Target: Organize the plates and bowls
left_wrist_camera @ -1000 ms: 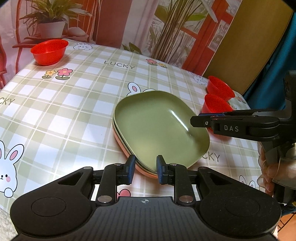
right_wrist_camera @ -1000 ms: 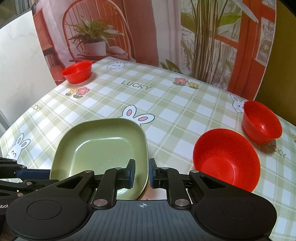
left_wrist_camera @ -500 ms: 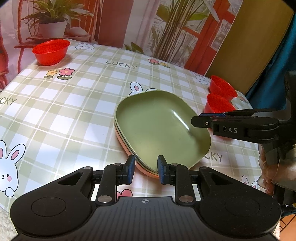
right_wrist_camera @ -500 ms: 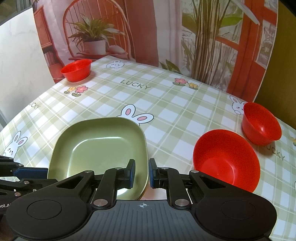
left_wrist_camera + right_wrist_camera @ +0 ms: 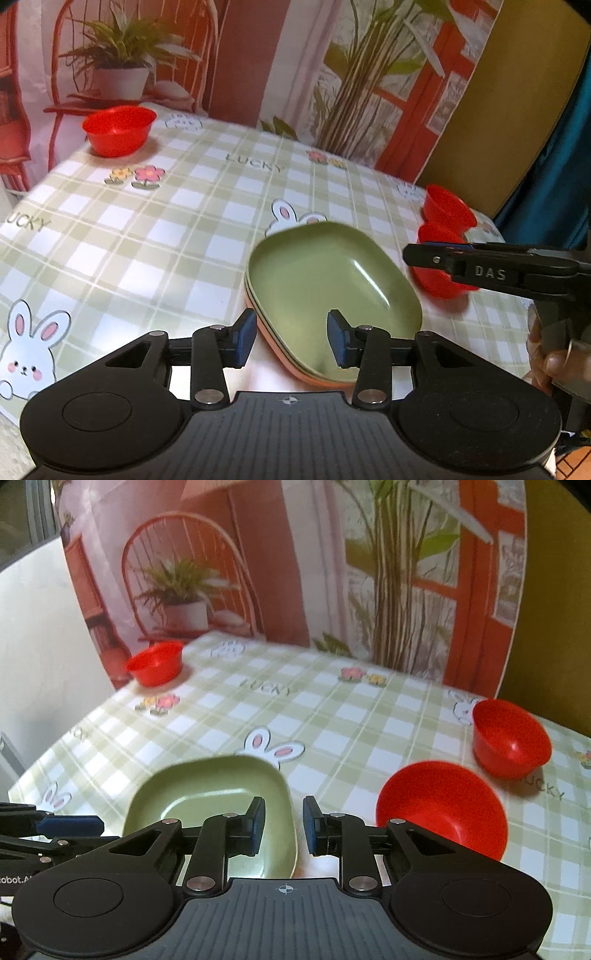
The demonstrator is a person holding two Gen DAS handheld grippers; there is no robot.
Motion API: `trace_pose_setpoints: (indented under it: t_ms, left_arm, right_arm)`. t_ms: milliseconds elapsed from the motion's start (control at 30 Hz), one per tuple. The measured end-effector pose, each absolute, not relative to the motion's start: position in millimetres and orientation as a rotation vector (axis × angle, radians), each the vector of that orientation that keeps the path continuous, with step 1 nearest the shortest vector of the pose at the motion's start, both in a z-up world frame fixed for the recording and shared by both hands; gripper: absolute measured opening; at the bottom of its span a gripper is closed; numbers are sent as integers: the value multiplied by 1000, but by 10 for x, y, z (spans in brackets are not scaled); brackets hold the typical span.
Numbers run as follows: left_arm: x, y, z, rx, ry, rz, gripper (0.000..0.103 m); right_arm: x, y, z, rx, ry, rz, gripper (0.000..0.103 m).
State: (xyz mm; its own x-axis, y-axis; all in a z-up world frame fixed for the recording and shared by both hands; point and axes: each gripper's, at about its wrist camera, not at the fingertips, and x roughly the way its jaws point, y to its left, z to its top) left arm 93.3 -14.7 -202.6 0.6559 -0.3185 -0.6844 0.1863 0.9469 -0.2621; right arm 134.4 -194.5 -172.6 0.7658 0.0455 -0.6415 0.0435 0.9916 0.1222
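Note:
A stack of square plates, green ones (image 5: 328, 284) on an orange one, lies on the checked tablecloth; it also shows in the right wrist view (image 5: 218, 805). My left gripper (image 5: 291, 339) is open and empty above the stack's near edge. My right gripper (image 5: 282, 825) is open and empty, just right of the stack; it shows from the side in the left wrist view (image 5: 424, 254). Two red bowls (image 5: 443, 808) (image 5: 511, 738) sit at the right. A third red bowl (image 5: 118, 129) sits at the far left corner, seen also in the right wrist view (image 5: 157, 662).
The tablecloth (image 5: 155, 236) has rabbit and flower prints. A printed backdrop with a plant and chair (image 5: 177, 590) hangs behind the table's far edge. A hand (image 5: 554, 354) holds the right gripper.
Both grippers have opened wider and pulled up and back from the plate stack. The views have tilted upward. The plates and bowls have not moved.

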Motion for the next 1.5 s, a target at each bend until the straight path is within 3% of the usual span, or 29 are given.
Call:
trace_pose_setpoints:
  t_ms: [400,900,1233,1500]
  left_arm:
    - [1148,317,-1495,-160,663,-215,44]
    - [1377,1547,-960,-148,562,8,44]
    - [1869,2061,-915,-133,534,57,44]
    - [2489,2189,-1330,-145,586,30,44]
  right_arm:
    - [1367,-1806,-1424,162,636,30,22]
    - [2056,-1086,-1089,156,618,160,27]
    - [2920,-431,-1098,102,656,220,27]
    - [3720,-190,-1350,83,707,210,27]
